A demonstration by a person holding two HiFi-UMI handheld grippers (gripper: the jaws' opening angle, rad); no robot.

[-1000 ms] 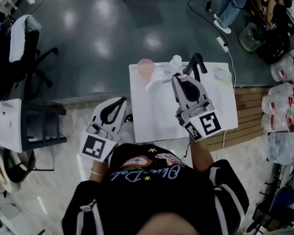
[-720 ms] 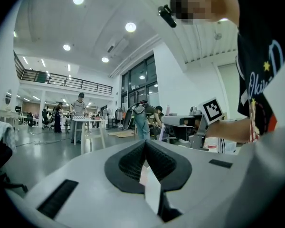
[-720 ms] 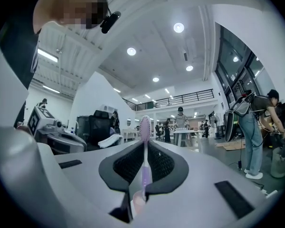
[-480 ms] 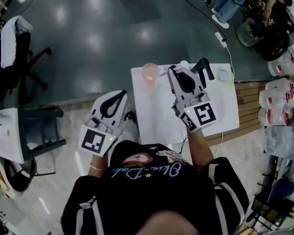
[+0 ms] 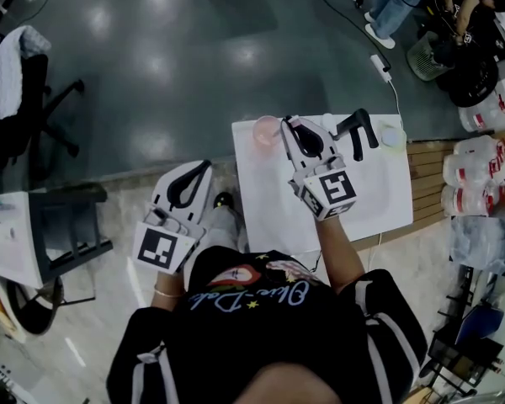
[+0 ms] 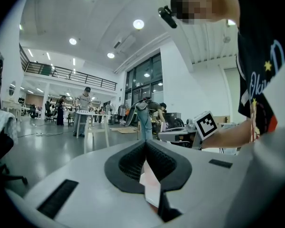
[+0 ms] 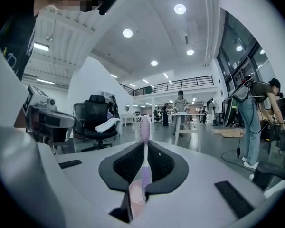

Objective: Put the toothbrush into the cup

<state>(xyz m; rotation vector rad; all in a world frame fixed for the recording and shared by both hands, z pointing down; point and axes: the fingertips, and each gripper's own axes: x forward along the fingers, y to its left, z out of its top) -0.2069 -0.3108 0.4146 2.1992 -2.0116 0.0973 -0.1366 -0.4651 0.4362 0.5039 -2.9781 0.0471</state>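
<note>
A pale pink cup (image 5: 265, 130) stands at the far left corner of the white table (image 5: 353, 200). My right gripper (image 5: 288, 127) is over the table with its tips right beside the cup. In the right gripper view that gripper (image 7: 145, 144) is shut on a lilac and white toothbrush (image 7: 145, 127), which stands upright with its head above the jaws; the pink cup (image 7: 134, 197) shows just below them. My left gripper (image 5: 204, 168) hangs off the table's left side, over the floor. In the left gripper view its tips (image 6: 145, 144) meet and hold nothing.
A small pale round container (image 5: 393, 135) sits at the table's far right corner. A power strip (image 5: 379, 62) with its cable lies on the floor beyond. An office chair (image 5: 25, 74) and a dark cart (image 5: 67, 225) stand left; water jugs (image 5: 480, 175) stand right.
My right gripper has moved left across the table with the toothbrush, up to the pink cup. The left gripper has stayed beside the table.
</note>
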